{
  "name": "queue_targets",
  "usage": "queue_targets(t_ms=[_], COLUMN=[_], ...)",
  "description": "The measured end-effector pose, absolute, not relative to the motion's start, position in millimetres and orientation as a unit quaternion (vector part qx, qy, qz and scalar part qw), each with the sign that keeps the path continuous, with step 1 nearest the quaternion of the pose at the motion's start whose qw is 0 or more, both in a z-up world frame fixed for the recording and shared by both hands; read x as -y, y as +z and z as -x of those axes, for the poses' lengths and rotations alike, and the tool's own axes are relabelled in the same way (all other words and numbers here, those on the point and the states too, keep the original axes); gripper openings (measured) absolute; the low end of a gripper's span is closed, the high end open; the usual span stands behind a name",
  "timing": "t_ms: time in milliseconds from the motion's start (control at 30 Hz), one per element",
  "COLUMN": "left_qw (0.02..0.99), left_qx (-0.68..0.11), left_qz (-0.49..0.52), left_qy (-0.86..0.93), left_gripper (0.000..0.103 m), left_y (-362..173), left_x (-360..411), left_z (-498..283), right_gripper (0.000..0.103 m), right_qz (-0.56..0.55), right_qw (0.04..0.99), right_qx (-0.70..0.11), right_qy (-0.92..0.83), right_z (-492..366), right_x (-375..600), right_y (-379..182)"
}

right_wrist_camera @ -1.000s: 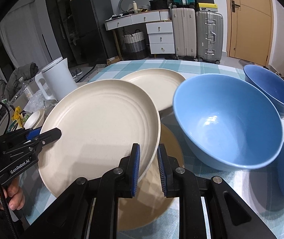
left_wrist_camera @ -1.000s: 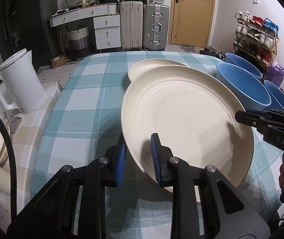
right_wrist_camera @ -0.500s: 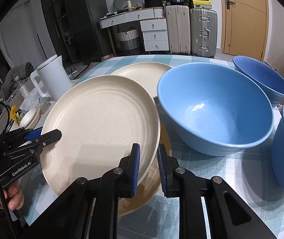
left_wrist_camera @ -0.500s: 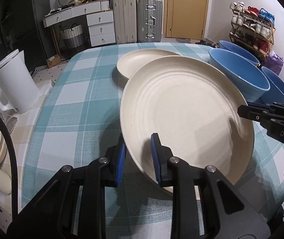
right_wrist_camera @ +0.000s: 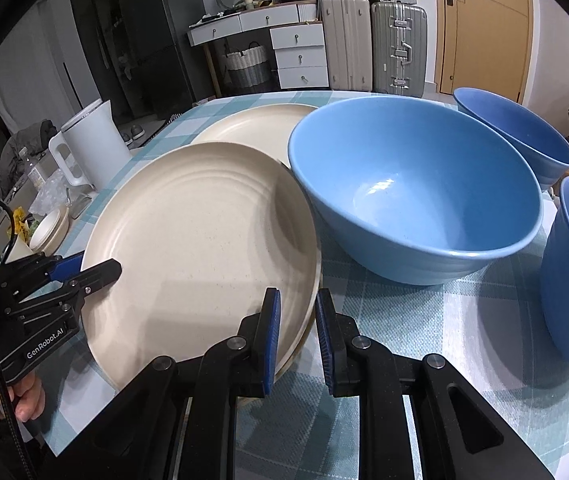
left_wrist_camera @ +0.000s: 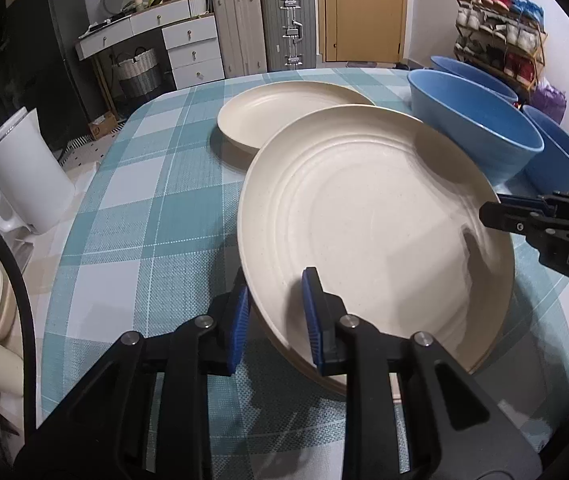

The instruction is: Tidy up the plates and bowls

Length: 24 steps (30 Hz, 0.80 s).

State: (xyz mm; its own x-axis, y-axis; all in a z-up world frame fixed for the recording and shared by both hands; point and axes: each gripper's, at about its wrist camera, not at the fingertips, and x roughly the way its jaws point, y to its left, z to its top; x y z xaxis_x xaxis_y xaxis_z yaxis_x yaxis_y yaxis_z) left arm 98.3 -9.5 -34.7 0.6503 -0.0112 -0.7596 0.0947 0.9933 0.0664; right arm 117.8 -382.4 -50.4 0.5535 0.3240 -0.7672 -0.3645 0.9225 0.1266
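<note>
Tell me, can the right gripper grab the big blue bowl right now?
Probably not yet. The right gripper is shut on the plate rim, so its jaws are busy, though the bowl sits close beside it, unblocked.

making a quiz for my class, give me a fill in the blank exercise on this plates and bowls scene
1. Both the left gripper and the right gripper grip the rim of the same cream ____.
2. The bowls on the checked tablecloth are coloured ____.
3. The number of blue bowls in the right wrist view is ____.
4. The white kettle stands on the ____ side of the left wrist view.

Missing words: plate; blue; three; left
</note>
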Motion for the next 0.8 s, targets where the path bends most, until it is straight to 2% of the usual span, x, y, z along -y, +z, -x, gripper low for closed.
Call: queue_targets(t_ms=[800], left_qw=[0.896], left_qx=[-0.434], left_qz=[-0.094], left_qy=[-0.017], left_gripper=[0.028], left_y=[-48], left_x=[15], left_z=[-101], right_gripper=[0.021], right_qz=[0.039], right_qw=[0.883], right_qx=[-0.429], right_qy=[0.189], right_z=[-118], right_x=[372], right_y=[-56])
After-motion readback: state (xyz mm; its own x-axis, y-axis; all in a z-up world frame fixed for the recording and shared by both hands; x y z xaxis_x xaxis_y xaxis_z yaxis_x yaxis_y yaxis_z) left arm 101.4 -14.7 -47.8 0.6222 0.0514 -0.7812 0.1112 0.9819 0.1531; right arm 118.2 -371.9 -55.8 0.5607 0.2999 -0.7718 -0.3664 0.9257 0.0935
